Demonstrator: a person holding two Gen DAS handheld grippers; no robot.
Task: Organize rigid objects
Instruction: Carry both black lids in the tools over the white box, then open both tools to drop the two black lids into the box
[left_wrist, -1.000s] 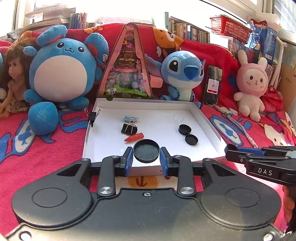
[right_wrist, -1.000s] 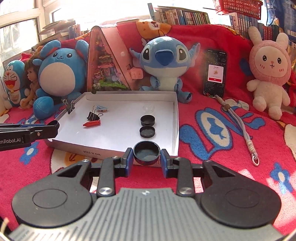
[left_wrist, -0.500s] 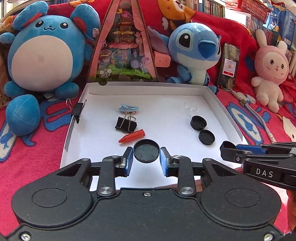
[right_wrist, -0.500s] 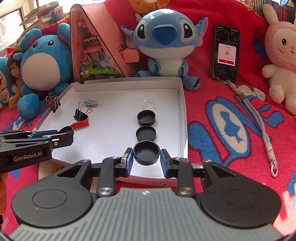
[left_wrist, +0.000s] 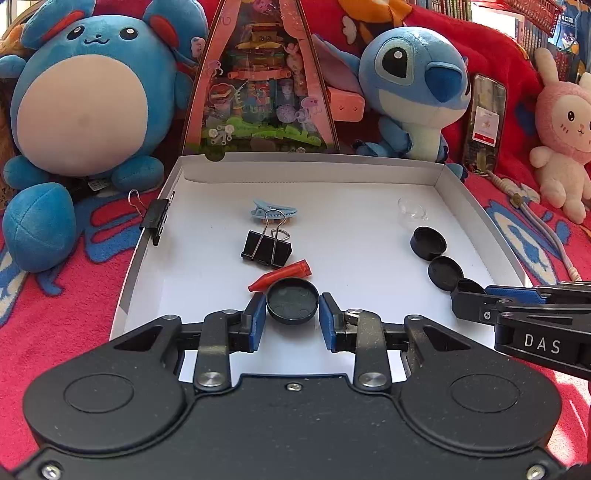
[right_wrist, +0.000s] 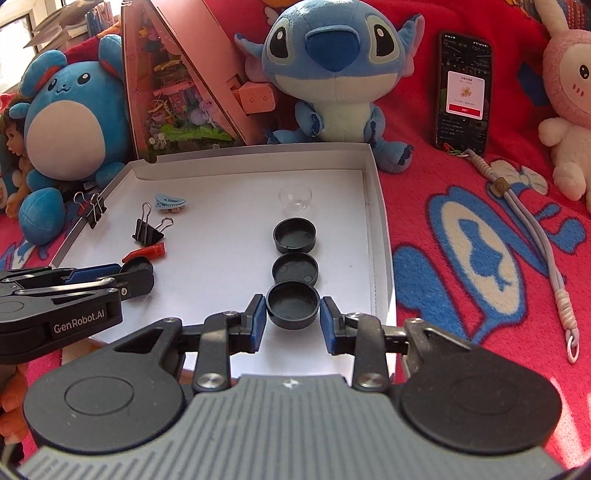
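My left gripper (left_wrist: 292, 316) is shut on a black round cap (left_wrist: 292, 305) low over the white tray (left_wrist: 207, 325), right by a red cone (left_wrist: 280, 275). My right gripper (right_wrist: 292, 319) is shut on another black cap (right_wrist: 293, 304) at the near end of a row with two more black caps (right_wrist: 295, 268) (right_wrist: 294, 239). That row also shows in the left wrist view (left_wrist: 428, 243). A black binder clip (left_wrist: 266, 248), a light blue clip (left_wrist: 273, 212) and a clear small dome (left_wrist: 412, 211) lie in the tray.
A second binder clip (left_wrist: 155, 218) grips the tray's left wall. Plush toys (left_wrist: 79, 107) (right_wrist: 332, 74), a pink triangular box (left_wrist: 258, 85), a phone (right_wrist: 464, 92) and a lanyard (right_wrist: 535, 236) lie around the tray on the red blanket.
Both grippers moved forward and lower into the tray with their caps. The right cap now sits against the row of two; the left cap is beside the red cone.
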